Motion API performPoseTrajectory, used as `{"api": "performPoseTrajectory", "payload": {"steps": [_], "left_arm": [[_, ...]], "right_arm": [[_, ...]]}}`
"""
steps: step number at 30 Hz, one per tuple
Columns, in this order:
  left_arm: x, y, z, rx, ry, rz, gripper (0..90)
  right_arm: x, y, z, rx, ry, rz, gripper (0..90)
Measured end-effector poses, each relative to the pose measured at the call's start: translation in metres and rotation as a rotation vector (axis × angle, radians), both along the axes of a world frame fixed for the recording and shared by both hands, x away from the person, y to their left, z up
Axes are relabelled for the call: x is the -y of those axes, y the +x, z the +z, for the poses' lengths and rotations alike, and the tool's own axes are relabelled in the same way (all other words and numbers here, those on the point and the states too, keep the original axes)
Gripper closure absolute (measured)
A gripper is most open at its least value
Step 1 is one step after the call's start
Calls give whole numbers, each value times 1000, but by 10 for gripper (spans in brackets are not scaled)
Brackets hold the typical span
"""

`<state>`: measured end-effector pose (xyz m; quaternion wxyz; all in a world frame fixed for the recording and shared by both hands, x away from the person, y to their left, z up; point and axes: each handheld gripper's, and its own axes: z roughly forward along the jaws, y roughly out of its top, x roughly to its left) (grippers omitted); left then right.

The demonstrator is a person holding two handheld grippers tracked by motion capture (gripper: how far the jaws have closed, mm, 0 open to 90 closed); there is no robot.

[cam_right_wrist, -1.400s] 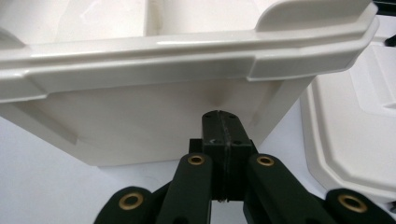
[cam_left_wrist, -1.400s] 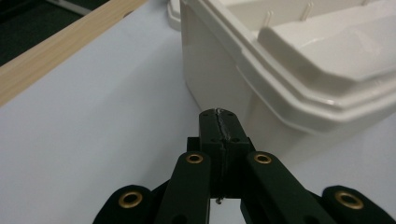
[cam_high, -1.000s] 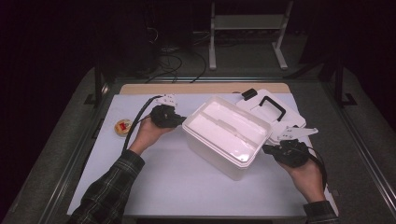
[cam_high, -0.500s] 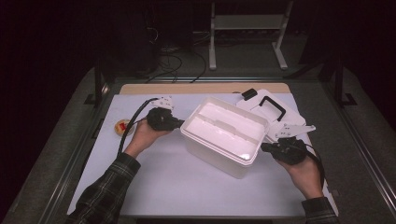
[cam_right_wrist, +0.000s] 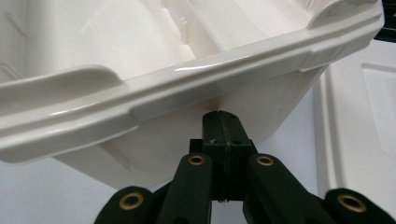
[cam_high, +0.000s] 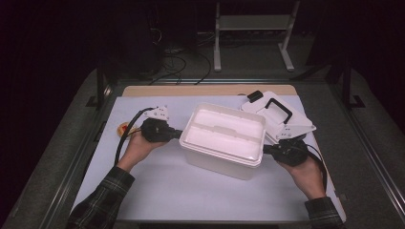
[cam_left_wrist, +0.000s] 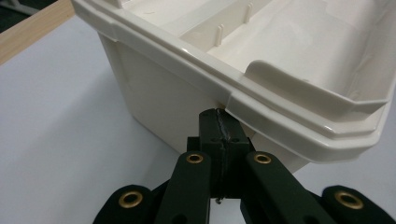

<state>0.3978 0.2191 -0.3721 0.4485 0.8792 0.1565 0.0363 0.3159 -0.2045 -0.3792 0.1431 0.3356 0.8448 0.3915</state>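
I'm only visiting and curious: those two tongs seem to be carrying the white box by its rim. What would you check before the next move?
1. Left tongs shut, tips tucked under the box rim: ok.
2. Right tongs shut, tips under the opposite rim: ok.
3. White box level: not ok, it looks tilted in the high view.
4. Box empty, nothing to spill: ok, only bare dividers inside.
5. Lid with black handle out of the way: ok, it lies behind the box on the right.
6. Box lifted off the table: cannot tell.
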Motion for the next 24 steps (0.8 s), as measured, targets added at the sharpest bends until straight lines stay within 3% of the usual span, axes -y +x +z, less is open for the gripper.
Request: {"api": "performPoseTrajectory", "payload": {"steps": [6,12,24], "left_arm": [[-13,-18,-1,-13,-17,10,900],[-25,-36,1,1,-1,33,900],[-48,-71,-3,-12,-44,46,900]], "right_arm": [[-7,-2,0,4,2,44,899],[-16,-2,2,3,8,93,899],[-34,-8,3,-3,0,155,899]]}}
